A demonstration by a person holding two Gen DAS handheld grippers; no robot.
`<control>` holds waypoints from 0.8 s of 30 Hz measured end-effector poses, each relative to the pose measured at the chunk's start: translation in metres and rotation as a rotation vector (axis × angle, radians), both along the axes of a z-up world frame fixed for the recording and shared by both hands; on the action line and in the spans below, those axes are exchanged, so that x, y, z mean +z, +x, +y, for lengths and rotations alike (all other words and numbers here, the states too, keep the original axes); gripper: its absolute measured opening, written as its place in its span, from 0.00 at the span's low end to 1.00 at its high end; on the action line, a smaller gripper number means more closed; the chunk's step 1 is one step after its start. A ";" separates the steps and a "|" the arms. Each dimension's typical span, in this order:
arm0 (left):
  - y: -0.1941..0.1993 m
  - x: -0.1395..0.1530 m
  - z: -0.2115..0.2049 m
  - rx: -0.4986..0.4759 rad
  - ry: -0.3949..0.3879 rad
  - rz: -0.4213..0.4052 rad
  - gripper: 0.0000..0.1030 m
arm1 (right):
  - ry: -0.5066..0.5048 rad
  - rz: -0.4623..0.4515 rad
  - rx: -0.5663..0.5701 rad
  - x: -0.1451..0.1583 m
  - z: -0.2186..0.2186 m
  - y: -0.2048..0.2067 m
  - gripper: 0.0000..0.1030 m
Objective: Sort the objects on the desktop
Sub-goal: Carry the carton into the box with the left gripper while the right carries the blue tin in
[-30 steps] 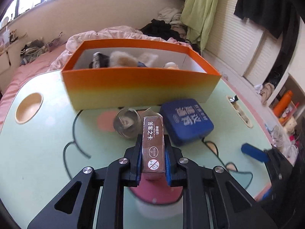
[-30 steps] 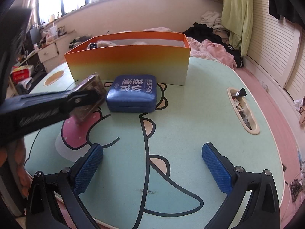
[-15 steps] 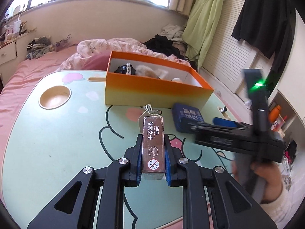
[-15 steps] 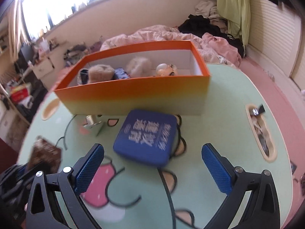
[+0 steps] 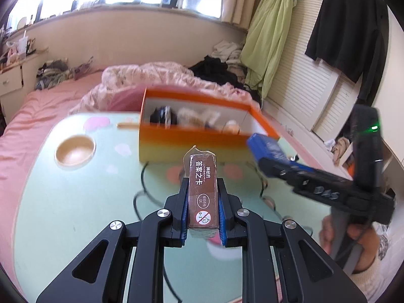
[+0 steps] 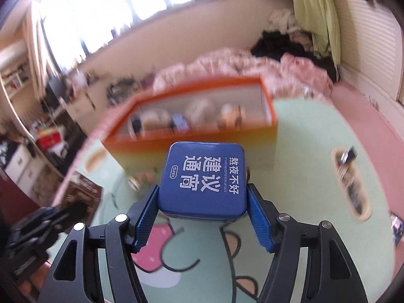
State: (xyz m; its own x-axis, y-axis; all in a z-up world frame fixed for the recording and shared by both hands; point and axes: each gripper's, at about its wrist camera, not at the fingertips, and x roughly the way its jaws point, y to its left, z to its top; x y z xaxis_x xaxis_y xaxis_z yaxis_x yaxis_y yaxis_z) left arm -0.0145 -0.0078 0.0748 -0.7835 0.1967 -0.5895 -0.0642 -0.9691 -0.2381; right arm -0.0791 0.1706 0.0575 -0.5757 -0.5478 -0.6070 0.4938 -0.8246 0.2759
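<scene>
My left gripper (image 5: 203, 185) is shut on a brown card box (image 5: 203, 169) and holds it upright above the green table (image 5: 75, 202). My right gripper (image 6: 202, 195) has a blue tin (image 6: 204, 174) with white lettering between its pads. Its jaws are closing and both pads touch the tin's sides. The tin (image 5: 265, 146) hangs off the table, just in front of the orange storage box (image 6: 262, 141). That box (image 5: 192, 141) stands open at the table's far side with several soft items inside. The right wrist view is blurred.
A round wooden recess (image 5: 75, 150) lies in the table at the left. A long slot (image 6: 351, 184) with small items lies at the right. A person's hand (image 5: 353, 240) holds the right gripper. A pink bed (image 5: 38, 106) and hanging clothes lie behind the table.
The right gripper came forward over the blue tin, closed on it and lifted it off the table. The left gripper drew back and rose with the card box.
</scene>
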 end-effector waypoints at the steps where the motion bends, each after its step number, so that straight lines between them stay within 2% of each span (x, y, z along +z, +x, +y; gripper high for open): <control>1: -0.007 0.009 0.001 -0.003 -0.007 0.015 0.19 | -0.006 0.033 -0.012 0.014 0.000 -0.003 0.65; 5: -0.046 0.032 0.004 0.007 -0.010 0.027 0.19 | -0.017 0.123 -0.074 0.049 -0.012 -0.032 0.65; 8: -0.083 0.039 0.001 0.058 -0.021 0.031 0.19 | -0.005 0.135 -0.118 0.050 -0.024 -0.058 0.65; 9: -0.094 0.038 0.000 0.088 -0.039 0.029 0.23 | -0.001 0.126 -0.133 0.045 -0.029 -0.067 0.66; 11: -0.118 0.024 -0.004 0.142 -0.082 -0.018 0.52 | 0.034 0.099 -0.160 0.026 -0.042 -0.089 0.67; 12: -0.130 0.012 -0.006 0.168 -0.109 -0.075 0.79 | 0.061 0.080 -0.163 0.019 -0.046 -0.096 0.71; 13: -0.135 0.002 -0.007 0.171 -0.117 -0.103 0.79 | 0.133 0.025 -0.170 0.003 -0.055 -0.105 0.76; 14: -0.136 -0.005 -0.007 0.155 -0.112 -0.115 0.79 | 0.165 0.025 -0.170 -0.001 -0.056 -0.107 0.76; 15: -0.134 -0.010 -0.006 0.135 -0.115 -0.105 0.79 | 0.226 0.107 -0.182 -0.001 -0.061 -0.098 0.77; 16: -0.125 -0.010 -0.003 0.134 -0.157 -0.058 0.79 | 0.237 0.119 -0.172 -0.002 -0.062 -0.096 0.80; 18: -0.116 -0.006 -0.003 0.136 -0.164 -0.025 0.79 | 0.178 0.119 -0.146 0.003 -0.056 -0.088 0.80; 20: -0.100 0.006 -0.008 0.139 -0.125 0.031 0.79 | 0.083 0.182 -0.181 0.018 -0.042 -0.071 0.81; 21: -0.094 0.012 -0.010 0.142 -0.110 0.048 0.79 | 0.053 0.202 -0.187 0.023 -0.036 -0.062 0.84; 22: -0.084 0.017 -0.012 0.145 -0.096 0.060 0.79 | 0.026 0.218 -0.181 0.028 -0.031 -0.051 0.93; 24: -0.068 0.021 -0.012 0.142 -0.089 0.039 0.81 | 0.052 0.210 -0.159 0.031 -0.027 -0.033 0.94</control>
